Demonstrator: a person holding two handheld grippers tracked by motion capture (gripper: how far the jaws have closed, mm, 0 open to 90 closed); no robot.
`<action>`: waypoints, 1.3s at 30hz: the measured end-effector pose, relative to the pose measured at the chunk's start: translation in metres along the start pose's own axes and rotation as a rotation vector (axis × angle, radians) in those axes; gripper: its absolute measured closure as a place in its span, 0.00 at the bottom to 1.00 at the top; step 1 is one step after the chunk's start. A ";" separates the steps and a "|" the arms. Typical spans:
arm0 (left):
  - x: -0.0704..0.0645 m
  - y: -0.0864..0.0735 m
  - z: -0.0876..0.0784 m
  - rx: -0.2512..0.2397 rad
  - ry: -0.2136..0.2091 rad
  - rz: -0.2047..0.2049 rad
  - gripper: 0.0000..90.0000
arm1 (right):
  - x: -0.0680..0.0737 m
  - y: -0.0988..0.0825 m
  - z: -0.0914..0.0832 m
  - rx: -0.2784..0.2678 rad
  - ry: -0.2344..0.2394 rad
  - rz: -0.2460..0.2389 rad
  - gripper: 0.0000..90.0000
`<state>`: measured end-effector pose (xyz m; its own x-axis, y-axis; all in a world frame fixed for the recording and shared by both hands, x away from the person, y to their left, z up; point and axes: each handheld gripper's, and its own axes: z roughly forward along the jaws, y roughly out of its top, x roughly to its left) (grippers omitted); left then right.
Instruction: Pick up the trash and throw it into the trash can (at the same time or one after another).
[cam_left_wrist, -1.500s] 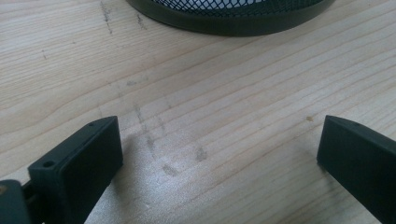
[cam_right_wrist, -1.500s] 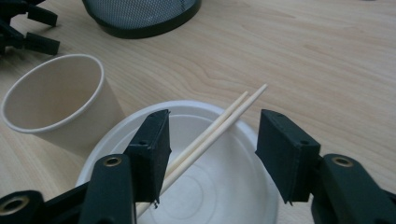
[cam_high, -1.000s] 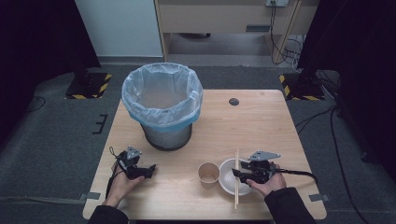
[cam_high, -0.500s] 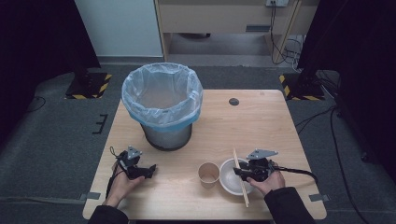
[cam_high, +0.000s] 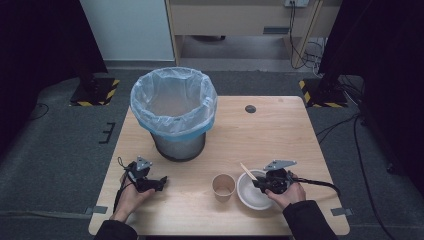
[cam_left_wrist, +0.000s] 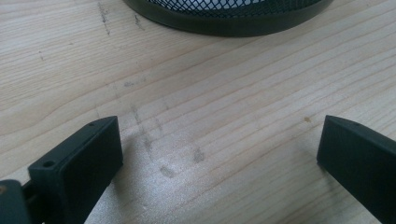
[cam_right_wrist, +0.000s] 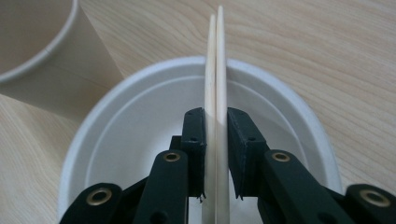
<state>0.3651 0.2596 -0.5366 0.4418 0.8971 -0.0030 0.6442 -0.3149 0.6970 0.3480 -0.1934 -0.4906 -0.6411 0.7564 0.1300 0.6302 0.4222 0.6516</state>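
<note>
A light wooden bench (cam_high: 300, 130) carries a mesh waste bin (cam_high: 175, 112) lined with a blue bag. Toward the near edge, right of the bin, stand a paper cup (cam_high: 223, 186) and, just beside it, a white bowl (cam_high: 248, 192).

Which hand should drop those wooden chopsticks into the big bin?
Probably the right gripper: its jaws have just closed on the pale wooden chopsticks above the white bowl. The left gripper rests open and empty beside the plastic-lined mesh bin.

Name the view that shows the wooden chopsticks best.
The right gripper view: the chopsticks stand close up, clamped between the right tool's jaws above the white bowl. The high view shows just a small pale tip.
</note>
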 end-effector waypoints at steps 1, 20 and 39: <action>0.000 0.000 0.000 0.000 0.000 0.000 0.00 | 0.000 0.000 0.001 0.009 -0.002 -0.001 0.88; 0.000 0.000 0.000 0.000 -0.003 0.001 0.00 | -0.005 0.006 -0.010 -0.054 0.016 0.017 0.89; 0.000 0.000 0.000 0.000 -0.003 0.001 0.00 | -0.016 0.031 -0.043 -0.288 0.060 0.070 0.89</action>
<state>0.3652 0.2593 -0.5367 0.4446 0.8957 -0.0044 0.6433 -0.3159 0.6974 0.3587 -0.2138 -0.4405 -0.6308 0.7440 0.2204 0.5292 0.2048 0.8234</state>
